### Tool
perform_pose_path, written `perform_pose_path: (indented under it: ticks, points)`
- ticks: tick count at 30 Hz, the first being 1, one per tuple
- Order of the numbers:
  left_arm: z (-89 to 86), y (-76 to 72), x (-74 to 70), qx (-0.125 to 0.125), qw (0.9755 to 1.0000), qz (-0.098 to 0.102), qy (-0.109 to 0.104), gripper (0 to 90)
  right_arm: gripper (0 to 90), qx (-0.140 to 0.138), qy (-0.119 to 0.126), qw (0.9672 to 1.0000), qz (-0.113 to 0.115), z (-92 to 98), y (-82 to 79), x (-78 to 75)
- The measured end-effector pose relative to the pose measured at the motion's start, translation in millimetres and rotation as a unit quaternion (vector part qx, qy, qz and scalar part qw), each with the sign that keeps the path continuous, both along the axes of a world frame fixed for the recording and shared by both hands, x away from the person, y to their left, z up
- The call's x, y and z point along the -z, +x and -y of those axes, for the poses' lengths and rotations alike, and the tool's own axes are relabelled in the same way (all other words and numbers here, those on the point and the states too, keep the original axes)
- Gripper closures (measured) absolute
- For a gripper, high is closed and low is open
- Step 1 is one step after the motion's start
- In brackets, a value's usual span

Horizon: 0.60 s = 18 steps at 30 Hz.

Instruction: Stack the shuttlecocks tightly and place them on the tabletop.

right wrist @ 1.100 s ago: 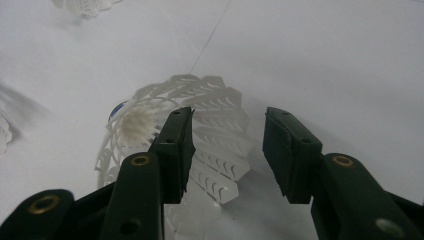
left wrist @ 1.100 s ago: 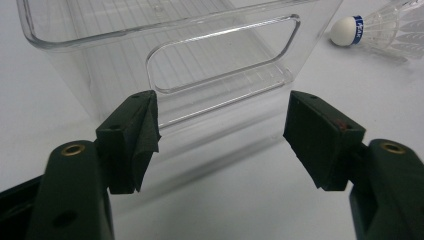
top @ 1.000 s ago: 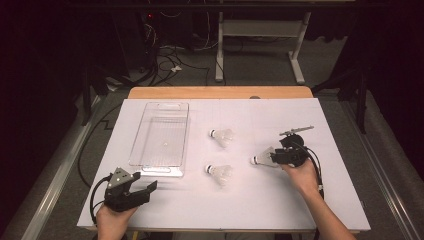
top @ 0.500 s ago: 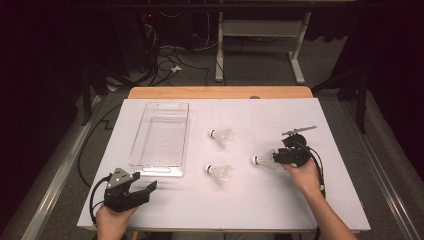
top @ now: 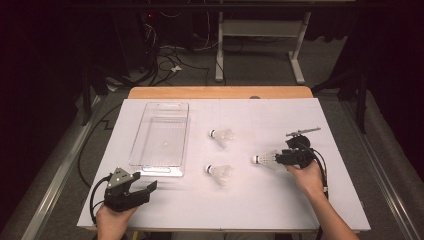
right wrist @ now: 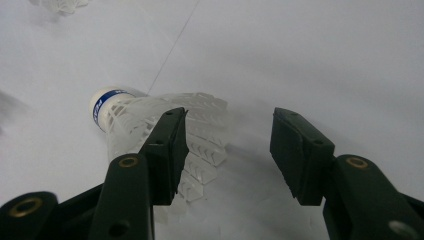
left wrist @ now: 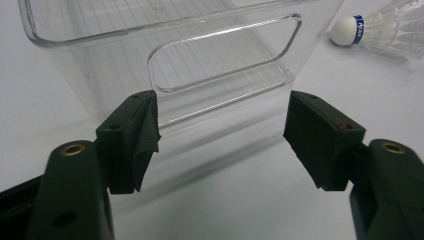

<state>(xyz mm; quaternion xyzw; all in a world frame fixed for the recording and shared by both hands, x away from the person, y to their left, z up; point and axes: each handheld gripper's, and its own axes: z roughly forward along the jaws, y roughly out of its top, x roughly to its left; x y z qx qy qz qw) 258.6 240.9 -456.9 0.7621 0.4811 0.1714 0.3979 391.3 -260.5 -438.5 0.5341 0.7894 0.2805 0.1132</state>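
Table: I work at a white sheet [top: 280, 200] that covers a wooden tabletop [top: 220, 92], whose bare edge shows at the far side.
Floor: grey carpet [top: 260, 70] lies beyond my table, and loose cables [top: 167, 62] trail over it.
Furniture: a white desk frame [top: 260, 30] stands behind, its legs on flat feet.
Sides: I see metal rails [top: 55, 180] along both flanks of my table.
Light: my table is bright; the room behind is dark.
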Motion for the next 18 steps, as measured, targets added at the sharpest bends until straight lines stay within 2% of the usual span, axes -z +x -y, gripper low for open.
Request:
perform_pose_path:
  ticks: [10, 18]
  points:
    - [-0.4, 0.2, 0.2, 0.000, 1.0000, 0.000, -0.001, 30.9, 49.3, 0.004, 0.003, 1.0000, 0.002, 5.2, -4.1, 1.7]
    - [-0.2, -0.9, -0.1, 0.000, 1.0000, 0.000, 0.000, 30.9, 49.2, 0.007, 0.010, 0.9998, 0.018, 10.9, -10.9, -0.8]
